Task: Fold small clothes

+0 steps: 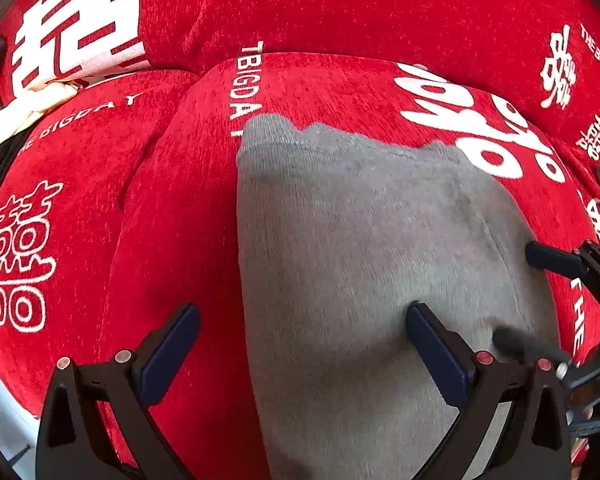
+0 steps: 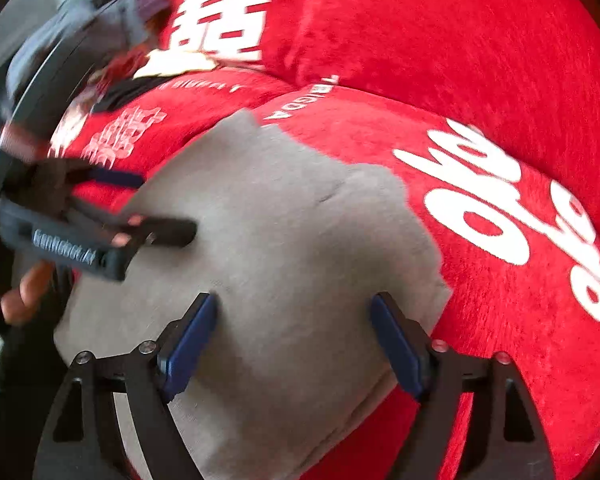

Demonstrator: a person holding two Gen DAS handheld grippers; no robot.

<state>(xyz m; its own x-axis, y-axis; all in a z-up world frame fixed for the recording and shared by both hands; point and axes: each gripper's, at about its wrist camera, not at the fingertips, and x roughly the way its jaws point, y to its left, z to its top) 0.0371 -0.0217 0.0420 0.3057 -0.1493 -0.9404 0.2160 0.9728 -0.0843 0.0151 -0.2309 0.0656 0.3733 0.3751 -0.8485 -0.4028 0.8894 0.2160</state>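
You are looking down along both grippers at a flat grey knitted garment (image 1: 364,248) lying spread on a red plush cover printed with white characters and lettering (image 1: 172,208). The grey cloth sits on the nearer cushion, its far edge uneven, with the red cover showing on both sides of it.

Your left gripper (image 1: 304,320) is released, its black jaws with dark blue pads standing wide apart. One pad hangs over the red cover just beside the garment's left edge; the other is over the grey cloth. Nothing is pinched between them.

Your right gripper (image 2: 294,312) is also released, jaws spread wide over the near part of the garment (image 2: 284,224), with only flat cloth showing between the pads. Whether the tips touch the fabric cannot be told.

In the right wrist view the left gripper (image 2: 156,206) appears blurred at the garment's left edge, with your hand (image 2: 24,296) behind it. In the left wrist view the right gripper's fingers (image 1: 552,260) reach in at the garment's right edge.
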